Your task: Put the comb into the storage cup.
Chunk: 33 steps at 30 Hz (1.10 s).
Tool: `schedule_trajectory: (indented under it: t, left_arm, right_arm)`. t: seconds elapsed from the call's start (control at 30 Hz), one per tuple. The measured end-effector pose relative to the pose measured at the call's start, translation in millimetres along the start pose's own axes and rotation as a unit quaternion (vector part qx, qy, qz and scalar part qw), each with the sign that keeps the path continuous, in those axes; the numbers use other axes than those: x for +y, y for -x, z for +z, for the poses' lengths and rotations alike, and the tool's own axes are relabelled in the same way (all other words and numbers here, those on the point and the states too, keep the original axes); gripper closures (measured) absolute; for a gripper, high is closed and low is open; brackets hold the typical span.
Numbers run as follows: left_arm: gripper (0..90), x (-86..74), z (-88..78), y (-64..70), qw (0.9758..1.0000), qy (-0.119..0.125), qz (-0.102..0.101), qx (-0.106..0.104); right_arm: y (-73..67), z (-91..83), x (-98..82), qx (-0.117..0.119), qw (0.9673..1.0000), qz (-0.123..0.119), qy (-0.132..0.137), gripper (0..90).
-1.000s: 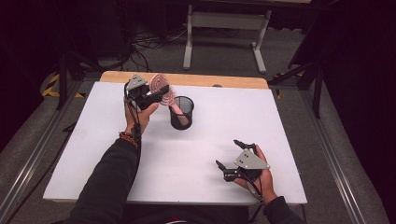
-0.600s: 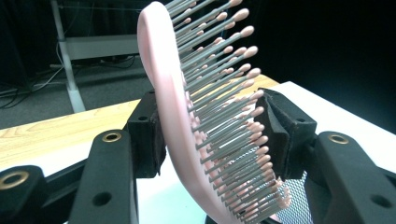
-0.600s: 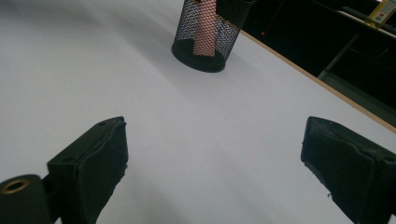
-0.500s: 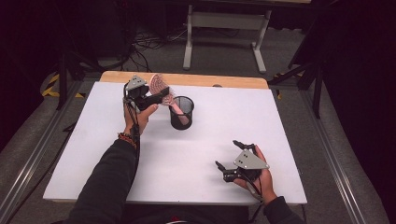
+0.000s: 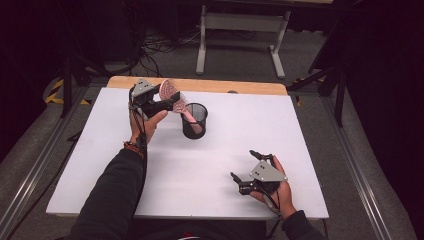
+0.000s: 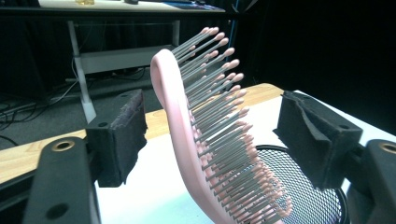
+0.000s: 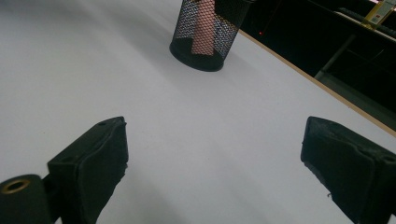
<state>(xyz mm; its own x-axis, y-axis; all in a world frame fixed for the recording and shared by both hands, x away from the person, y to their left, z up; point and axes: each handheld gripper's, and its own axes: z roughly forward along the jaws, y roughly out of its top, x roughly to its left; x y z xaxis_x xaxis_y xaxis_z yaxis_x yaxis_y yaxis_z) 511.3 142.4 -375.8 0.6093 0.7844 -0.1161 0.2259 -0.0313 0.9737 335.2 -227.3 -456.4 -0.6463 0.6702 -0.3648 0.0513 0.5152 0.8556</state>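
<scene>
Pink plastic and rows of grey bristles with pink tips: that is the hairbrush (image 6: pixel 196 140) I see between my left gripper (image 5: pixel 167 104), whose jaws have just been opening and now stand clear of it on both sides. Its handle sits in the black mesh cup (image 5: pixel 194 120), its head leaning out over the rim. My right gripper (image 5: pixel 252 167) rests wide apart on the white table (image 5: pixel 200 180). Dark room, cables on the floor behind.
</scene>
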Motion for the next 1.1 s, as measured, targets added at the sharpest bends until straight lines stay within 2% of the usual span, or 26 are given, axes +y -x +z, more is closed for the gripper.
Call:
schedule_trajectory:
  t: [0.07, 0.23, 0.3, 0.43, 0.67, 0.9, 1.1]
  left_arm:
    - [23.2, 0.9, -0.8, -0.3, 1.0, -0.002, 0.004, 0.004]
    - [16.8, 2.6, -2.2, 1.1, 1.0, -0.003, 0.007, -0.004]
    - [16.0, 3.8, -2.8, 2.2, 0.9999, -0.006, 0.014, -0.008]
    - [11.6, 6.9, -3.8, 5.3, 0.9995, -0.007, 0.03, -0.003]
    - [5.9, 9.4, -6.2, 7.7, 0.9994, -0.006, 0.034, -0.002]
    - [6.4, 12.5, -10.7, 9.3, 0.9993, 0.001, 0.037, -0.006]
    - [6.5, 15.6, -16.5, 12.6, 0.9988, 0.0, 0.049, -0.004]
  right_arm:
    - [0.1, 0.0, 0.0, 0.0, 1.0, 0.0, 0.0, 8.2]
    - [-0.3, -0.7, 0.5, 0.0, 1.0, -0.001, 0.002, 8.2]
    - [-0.3, -0.8, 0.5, -0.001, 1.0, -0.001, 0.002, 8.2]
    - [0.1, -0.5, 0.4, -0.001, 1.0, 0.0, 0.002, 8.3]
    - [0.0, -1.3, 0.8, -0.001, 1.0, 0.001, 0.003, 8.2]
    - [-0.1, -1.0, 0.7, 0.0, 1.0, 0.0, 0.002, 8.3]
    - [-0.5, -0.9, 0.7, -0.001, 1.0, 0.0, 0.001, 8.2]
